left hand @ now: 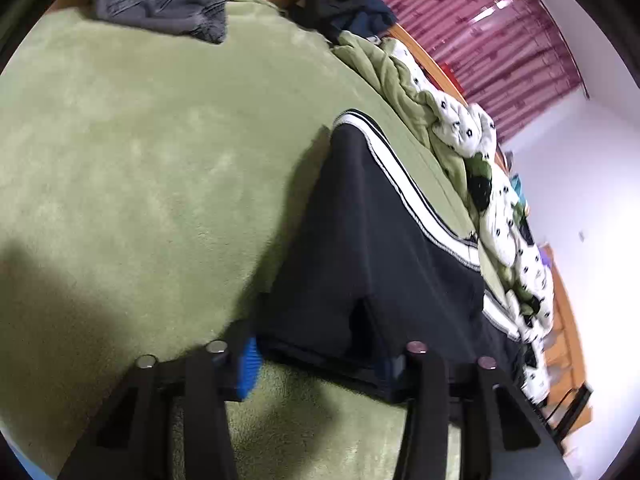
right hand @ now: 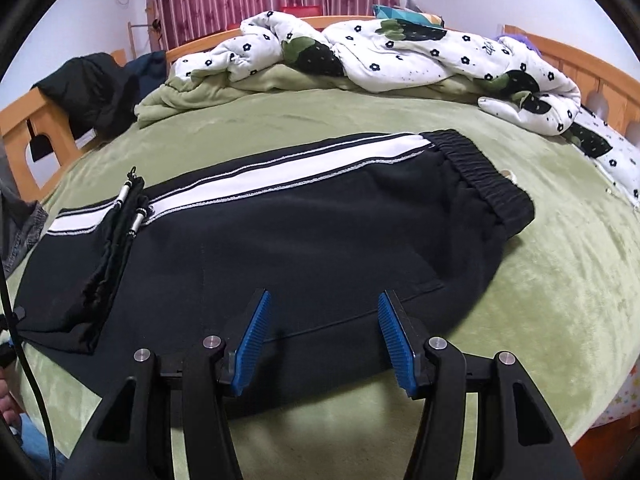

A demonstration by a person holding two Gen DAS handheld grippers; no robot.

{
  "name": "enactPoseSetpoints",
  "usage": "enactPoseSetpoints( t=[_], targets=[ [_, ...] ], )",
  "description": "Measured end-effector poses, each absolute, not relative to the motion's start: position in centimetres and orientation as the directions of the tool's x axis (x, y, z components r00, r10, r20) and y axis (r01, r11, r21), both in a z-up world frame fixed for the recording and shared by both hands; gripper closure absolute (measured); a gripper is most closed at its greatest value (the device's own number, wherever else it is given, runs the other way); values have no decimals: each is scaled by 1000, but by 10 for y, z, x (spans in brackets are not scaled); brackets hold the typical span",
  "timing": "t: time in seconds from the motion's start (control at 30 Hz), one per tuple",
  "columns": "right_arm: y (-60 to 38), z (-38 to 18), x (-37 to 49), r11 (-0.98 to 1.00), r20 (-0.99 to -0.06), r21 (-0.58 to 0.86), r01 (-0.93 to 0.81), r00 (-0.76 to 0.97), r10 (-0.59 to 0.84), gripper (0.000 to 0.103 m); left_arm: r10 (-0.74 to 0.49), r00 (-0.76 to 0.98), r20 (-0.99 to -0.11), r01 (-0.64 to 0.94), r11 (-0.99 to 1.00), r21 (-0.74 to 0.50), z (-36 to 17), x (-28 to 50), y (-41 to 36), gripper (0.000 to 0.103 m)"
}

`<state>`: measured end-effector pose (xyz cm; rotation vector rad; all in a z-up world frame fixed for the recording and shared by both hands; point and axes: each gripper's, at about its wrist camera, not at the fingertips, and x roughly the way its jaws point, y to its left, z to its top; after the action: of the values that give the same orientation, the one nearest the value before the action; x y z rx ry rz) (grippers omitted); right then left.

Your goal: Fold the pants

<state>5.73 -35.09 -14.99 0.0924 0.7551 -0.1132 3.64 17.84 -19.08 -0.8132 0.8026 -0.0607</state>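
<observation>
Black pants with a white side stripe lie lengthwise across the green blanket, with the elastic waistband at the right. A flap with metal-tipped drawstrings is folded over at the left. My right gripper hovers open over the pants' near edge, its blue pads holding nothing. In the blurred left wrist view, my left gripper has bunched fabric of the pants filling the gap between its jaws. One blue pad shows and the other is hidden by cloth.
A rumpled white flowered duvet and a loose green cover lie along the far side. The wooden bed frame carries dark clothes. A grey garment lies at the blanket's far end. A black cable hangs at the left.
</observation>
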Motion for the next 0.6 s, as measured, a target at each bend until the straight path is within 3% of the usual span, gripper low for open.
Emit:
enactPoseSetpoints(
  t=[0.17,0.33,0.6],
  targets=[
    [-350,-155,59,989,-700,13,147,708,-96,48,-323,717,-618,-248,711,-659,-191,35,176,65],
    [-364,-159,61,974,-737,157,163,676,6,48,-254,729,-635,-245,770,-589,-187,36,167,65],
    [-362,-159,54,966,-741,187,179,672,19,48,-310,698,-646,-279,712,-644,-190,41,180,65]
  ],
)
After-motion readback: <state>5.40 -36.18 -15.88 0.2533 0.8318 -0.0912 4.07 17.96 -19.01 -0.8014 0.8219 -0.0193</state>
